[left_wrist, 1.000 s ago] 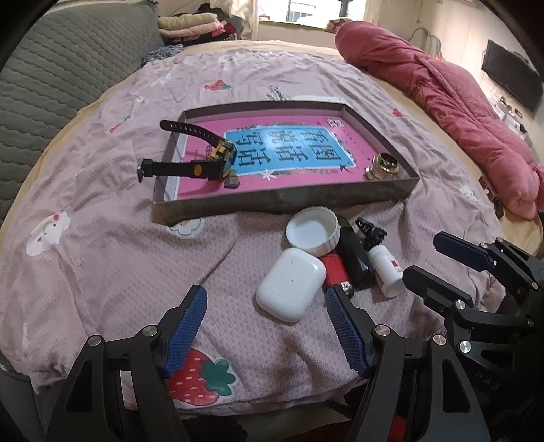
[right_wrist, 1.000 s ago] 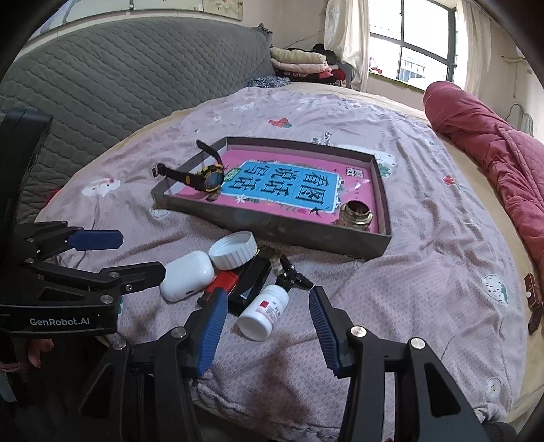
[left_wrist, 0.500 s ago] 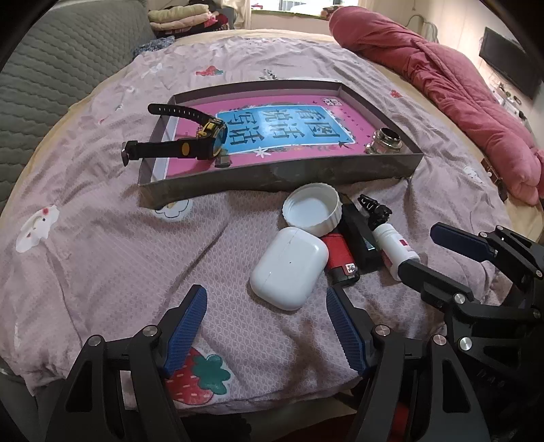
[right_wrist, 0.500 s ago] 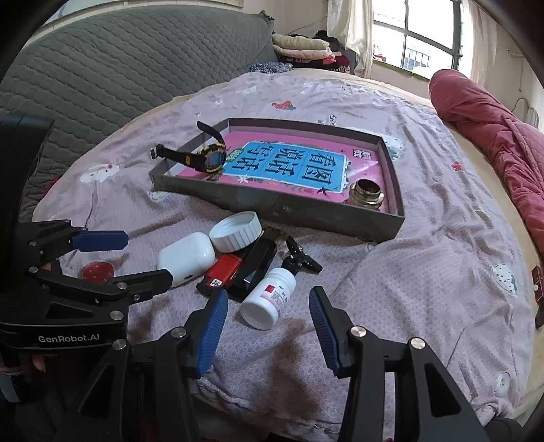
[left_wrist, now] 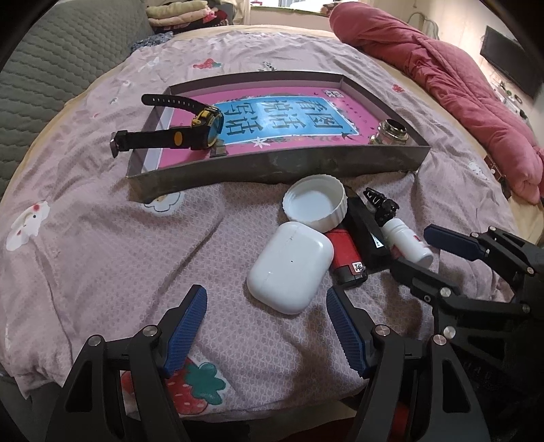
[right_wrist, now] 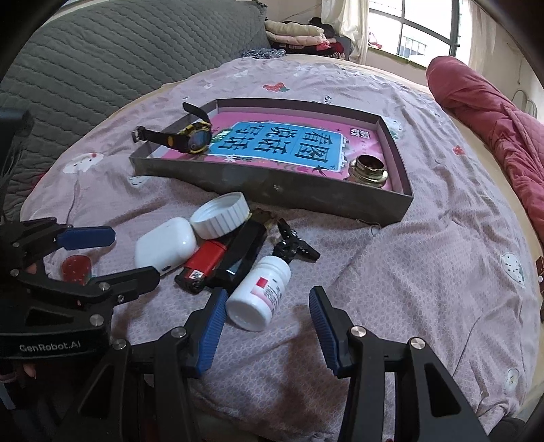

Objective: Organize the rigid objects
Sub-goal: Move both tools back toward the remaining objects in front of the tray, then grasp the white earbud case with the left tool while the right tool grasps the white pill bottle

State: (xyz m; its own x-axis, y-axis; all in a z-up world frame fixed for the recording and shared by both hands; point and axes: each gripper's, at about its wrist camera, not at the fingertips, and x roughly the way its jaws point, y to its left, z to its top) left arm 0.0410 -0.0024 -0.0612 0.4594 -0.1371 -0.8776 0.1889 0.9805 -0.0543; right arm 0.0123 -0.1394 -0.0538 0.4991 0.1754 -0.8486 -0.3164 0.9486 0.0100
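Observation:
A shallow grey box lid [left_wrist: 278,168] [right_wrist: 272,190] with a pink and blue printed bottom lies on the bed. A black and yellow watch [left_wrist: 190,132] [right_wrist: 190,137] rests on its left end, a brass fitting [left_wrist: 390,131] [right_wrist: 369,169] at its right. In front of it lie a white earbud case [left_wrist: 289,267] [right_wrist: 166,246], a white jar lid [left_wrist: 314,203] [right_wrist: 221,219], a red lighter [left_wrist: 345,255] [right_wrist: 204,260], a black flat device [right_wrist: 243,248], a black clip [right_wrist: 292,243] and a white pill bottle [left_wrist: 406,243] [right_wrist: 260,292]. My left gripper [left_wrist: 268,326] is open just short of the earbud case. My right gripper [right_wrist: 268,319] is open, the bottle's base at its fingertips.
The pink patterned bedsheet [left_wrist: 102,238] covers the bed, and its front edge drops off below both grippers. A red quilt [left_wrist: 459,88] lies bunched at the right. A grey quilted headboard [right_wrist: 119,57] stands at the left, with folded clothes [right_wrist: 295,32] behind.
Both grippers have sunk toward the bed. The earbud case and the pill bottle now sit larger and nearer their fingertips. The objects themselves have not moved.

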